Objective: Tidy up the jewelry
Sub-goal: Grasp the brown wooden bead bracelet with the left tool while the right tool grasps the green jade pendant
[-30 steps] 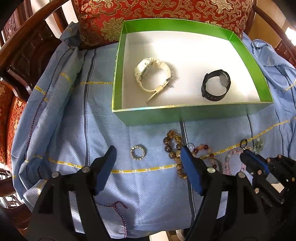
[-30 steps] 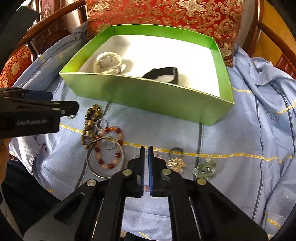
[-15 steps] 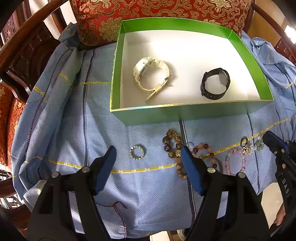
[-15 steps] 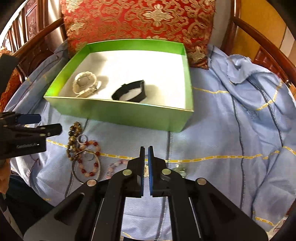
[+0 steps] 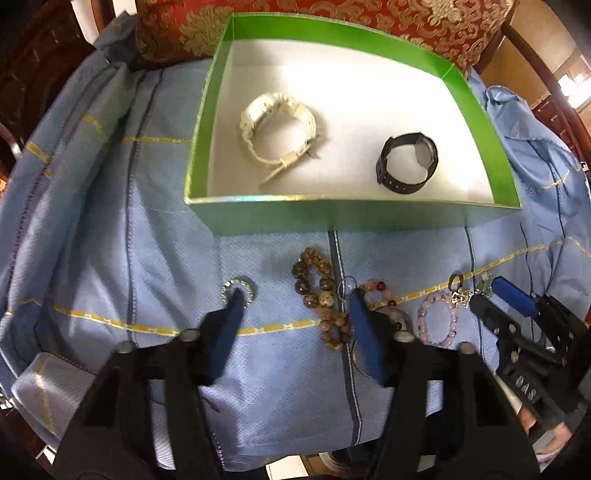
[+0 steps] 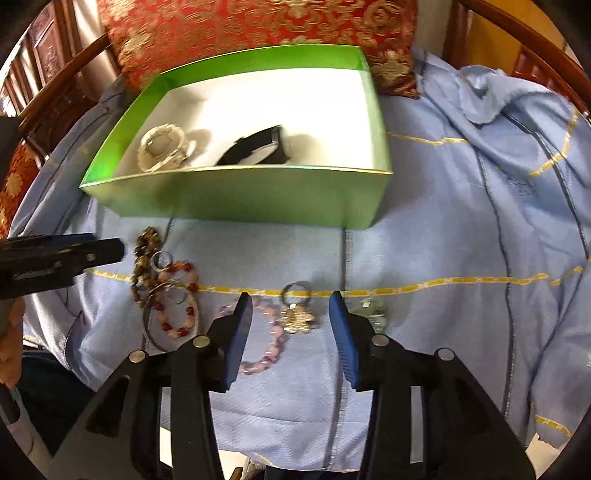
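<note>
I'm holding my left gripper (image 5: 295, 295) low over the light blue cloth with yellow stripes (image 5: 110, 229), its jaws closing but gripping nothing. Its left blue fingertip (image 5: 236, 295) is overlapping the small sparkly silver ring (image 5: 239, 287); whether it touches, I can't tell. Its right fingertip is sitting over the tangle beside the brown wooden bead bracelet (image 5: 317, 291) and the red and peach bead bracelet (image 5: 376, 291).

I'm holding my right gripper (image 6: 291, 306) over the near right part of the cloth, jaws opening, released, nothing clamped. Between its fingers, on the cloth, the pink bead bracelet (image 6: 269, 347) and the gold charm with a dark ring (image 6: 297, 314) are lying; a pale green charm (image 6: 373, 312) is just right of the right finger.

The green cardboard box with white inside (image 5: 354, 218) is sitting at the far side of the cloth, touching a red and gold brocade cushion (image 6: 258, 26). Inside it, the cream white wristwatch (image 5: 277, 129) is lying left, the black wristwatch (image 5: 408, 164) right, well apart. A thin silver bangle (image 6: 162, 325) is lying around the red beads, near left.
</note>
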Action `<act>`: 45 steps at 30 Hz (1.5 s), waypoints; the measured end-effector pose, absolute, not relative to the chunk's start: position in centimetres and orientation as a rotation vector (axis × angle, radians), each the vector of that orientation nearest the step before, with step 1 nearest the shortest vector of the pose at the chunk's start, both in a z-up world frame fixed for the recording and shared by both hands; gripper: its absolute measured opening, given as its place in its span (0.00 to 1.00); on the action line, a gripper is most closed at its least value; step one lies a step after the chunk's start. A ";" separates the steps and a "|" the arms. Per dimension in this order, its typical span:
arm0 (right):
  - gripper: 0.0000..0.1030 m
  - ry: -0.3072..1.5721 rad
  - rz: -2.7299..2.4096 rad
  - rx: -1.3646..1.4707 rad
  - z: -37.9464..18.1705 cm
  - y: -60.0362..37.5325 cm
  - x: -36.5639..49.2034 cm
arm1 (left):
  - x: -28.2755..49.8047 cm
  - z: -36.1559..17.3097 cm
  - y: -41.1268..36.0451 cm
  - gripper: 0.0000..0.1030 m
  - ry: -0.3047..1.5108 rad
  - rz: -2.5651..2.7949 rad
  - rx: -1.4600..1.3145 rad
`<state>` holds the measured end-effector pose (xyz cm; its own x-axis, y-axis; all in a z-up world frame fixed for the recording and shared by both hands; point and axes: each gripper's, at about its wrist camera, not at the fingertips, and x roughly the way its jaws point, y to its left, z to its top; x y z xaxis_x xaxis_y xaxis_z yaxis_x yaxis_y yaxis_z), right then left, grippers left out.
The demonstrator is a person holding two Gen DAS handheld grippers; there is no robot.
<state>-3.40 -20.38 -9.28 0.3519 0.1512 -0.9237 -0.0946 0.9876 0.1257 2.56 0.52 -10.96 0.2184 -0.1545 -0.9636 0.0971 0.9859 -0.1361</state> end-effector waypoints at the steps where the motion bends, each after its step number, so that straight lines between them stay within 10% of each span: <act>1: 0.42 1.205 0.177 0.049 -9.3 -19.9 -3.4 | 2.7 -11.4 0.5 0.44 1.353 -0.171 -0.054; 9: 0.42 1.220 0.223 0.017 -10.2 -18.2 -3.4 | 2.9 -14.4 -2.0 0.45 1.407 -0.131 0.057; 14: 0.42 1.220 0.192 0.037 -10.1 -19.1 -3.0 | 2.6 -14.2 -3.1 0.11 1.385 -0.126 0.097; 45: 0.52 1.255 0.023 0.151 -10.2 -24.9 -2.1 | 1.5 -7.4 2.4 0.11 1.215 -0.107 -0.077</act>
<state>-2.10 -24.89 -10.20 0.3120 0.1003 -0.9448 0.0649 0.9898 0.1265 1.52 2.36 -7.38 0.3439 -0.1237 -0.9308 0.0407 0.9923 -0.1168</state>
